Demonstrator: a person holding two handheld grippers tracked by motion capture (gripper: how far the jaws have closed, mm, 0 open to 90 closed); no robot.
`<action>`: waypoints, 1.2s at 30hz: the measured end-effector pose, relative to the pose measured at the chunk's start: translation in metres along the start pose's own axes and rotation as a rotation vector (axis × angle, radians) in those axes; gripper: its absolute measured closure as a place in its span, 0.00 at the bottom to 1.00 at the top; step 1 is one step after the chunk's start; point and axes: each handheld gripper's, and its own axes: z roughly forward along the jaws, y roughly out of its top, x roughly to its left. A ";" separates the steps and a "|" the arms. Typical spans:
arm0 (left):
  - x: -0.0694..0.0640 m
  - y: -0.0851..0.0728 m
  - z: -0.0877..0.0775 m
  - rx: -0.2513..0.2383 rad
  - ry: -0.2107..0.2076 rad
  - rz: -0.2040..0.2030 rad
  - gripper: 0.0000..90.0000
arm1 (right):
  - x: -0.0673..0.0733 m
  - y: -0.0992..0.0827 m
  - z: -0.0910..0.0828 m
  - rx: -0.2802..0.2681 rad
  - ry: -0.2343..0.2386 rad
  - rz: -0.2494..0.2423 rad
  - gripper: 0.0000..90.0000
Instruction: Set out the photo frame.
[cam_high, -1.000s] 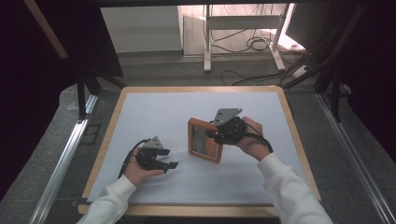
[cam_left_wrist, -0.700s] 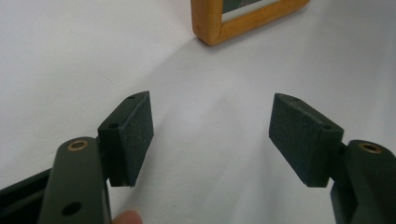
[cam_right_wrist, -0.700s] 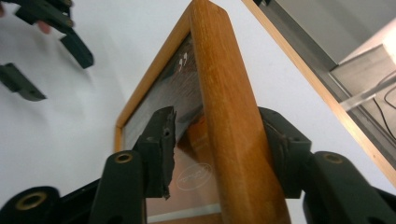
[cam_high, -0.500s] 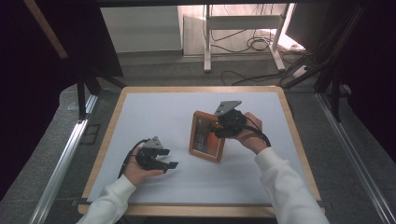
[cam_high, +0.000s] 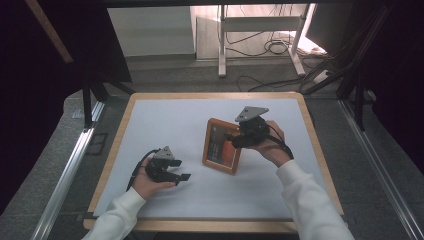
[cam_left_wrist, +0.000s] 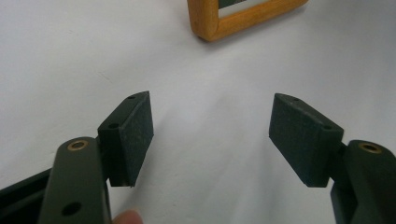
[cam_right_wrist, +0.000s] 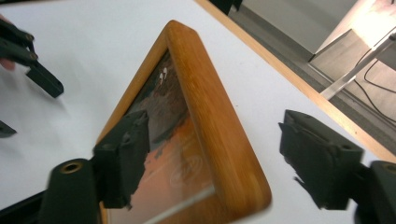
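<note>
A wooden picture frame (cam_high: 220, 146) with an orange and dark picture stands tilted on the white table top (cam_high: 170, 125), near the middle. My right gripper (cam_high: 235, 140) is at the frame's right edge. In the right gripper view the frame's wooden edge (cam_right_wrist: 219, 130) lies between the jaws, which have just been opening; the right pad (cam_right_wrist: 317, 161) stands clear of the wood, so my right gripper (cam_right_wrist: 219, 151) is open. My left gripper (cam_high: 180, 176) rests low at the table's front left, open with nothing between its pads (cam_left_wrist: 135, 133). The frame's corner (cam_left_wrist: 233, 21) shows beyond it.
The table has a raised wooden border (cam_high: 315, 145). A metal rail (cam_high: 70, 170) runs along the floor at the left, and a stand with cables (cam_high: 260, 30) is behind the table. My left gripper (cam_right_wrist: 35, 65) also appears at the far left of the right gripper view.
The frame has tipped up from lying flatter to standing steeper, its top edge raised. The right gripper's jaws have spread apart around its edge. The left gripper has not moved.
</note>
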 end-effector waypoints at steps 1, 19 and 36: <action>0.000 0.000 0.000 0.001 0.000 0.000 0.34 | -0.001 -0.002 -0.002 -0.008 -0.002 0.011 0.25; -0.001 0.000 0.001 -0.005 0.002 -0.004 0.33 | 0.034 -0.086 -0.042 -0.092 0.001 0.163 0.23; -0.001 0.000 -0.001 -0.008 0.007 0.002 0.33 | 0.063 -0.115 -0.028 0.009 0.016 0.083 0.85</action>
